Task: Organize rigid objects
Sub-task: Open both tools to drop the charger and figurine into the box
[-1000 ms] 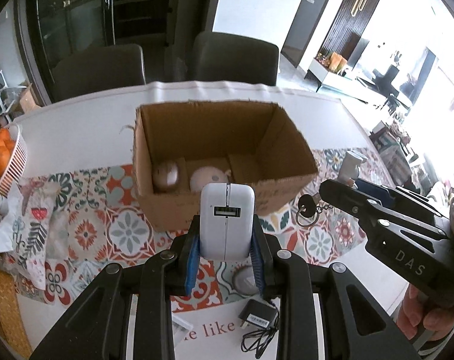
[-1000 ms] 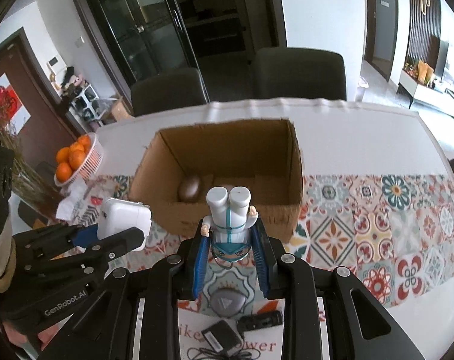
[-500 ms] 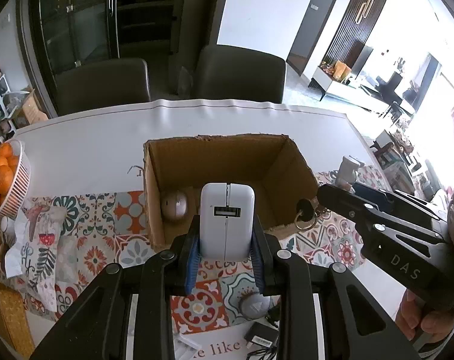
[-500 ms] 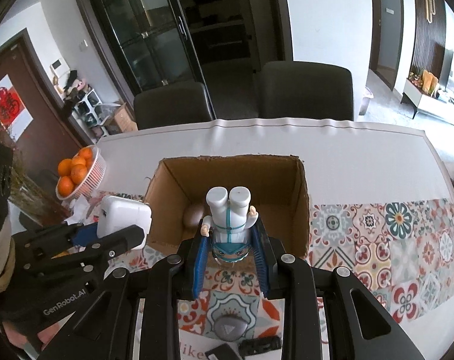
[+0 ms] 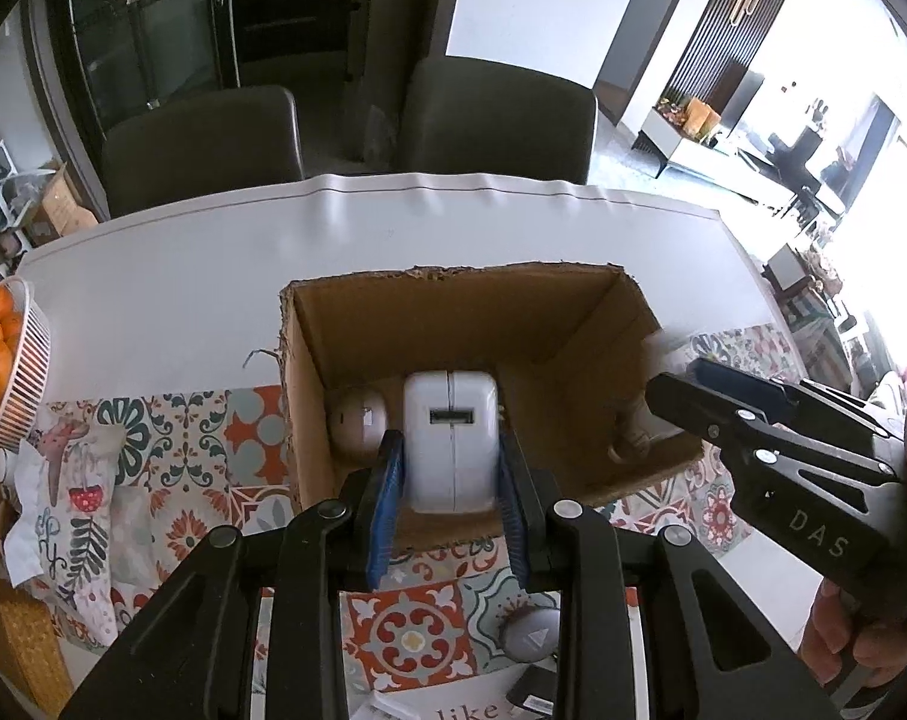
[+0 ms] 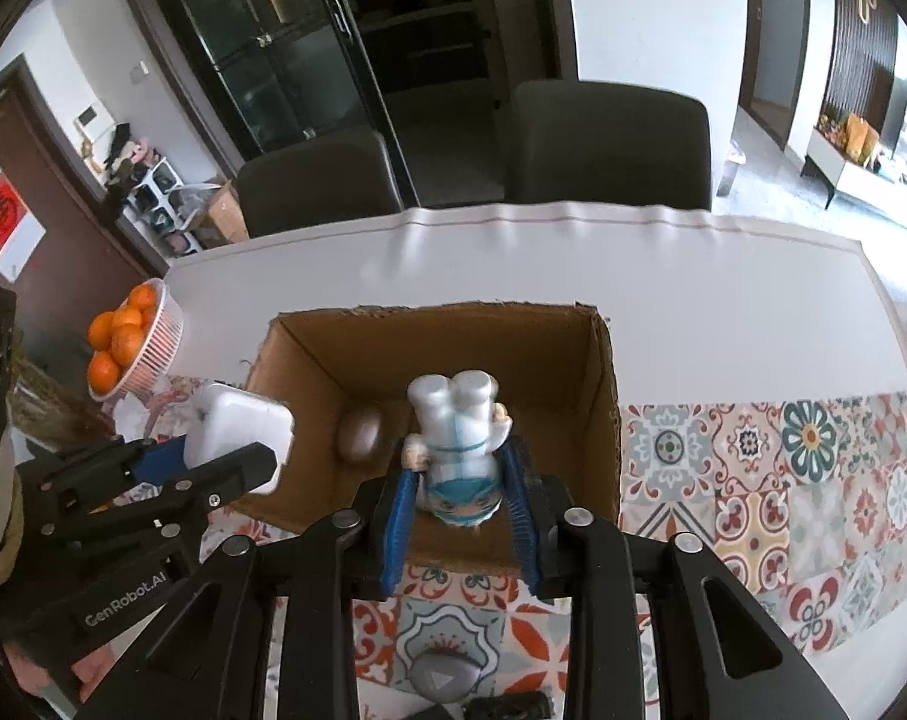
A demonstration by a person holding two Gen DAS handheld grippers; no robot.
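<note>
Cardboard walls of an open box (image 5: 453,312) stand on a white table (image 5: 183,276) with a patterned tile runner (image 6: 783,480). Over its near edge, the left gripper (image 5: 450,468) is clamped on a white power adapter (image 5: 450,438) and the right gripper (image 6: 462,480) is clamped on an upside-down white-and-blue figurine (image 6: 459,450). A brownish round object (image 5: 357,423) lies inside at the box's left, and a bowl of oranges (image 6: 132,339) sits well apart to the left.

A white charger block (image 5: 450,441) — port facing the camera — hung over the open cardboard box (image 5: 453,300). A blue-haired figurine (image 6: 456,450) hung head-down at the box's 6 o'clock edge; a brown egg-shaped thing (image 6: 360,435) lay inside at 9 o'clock.
</note>
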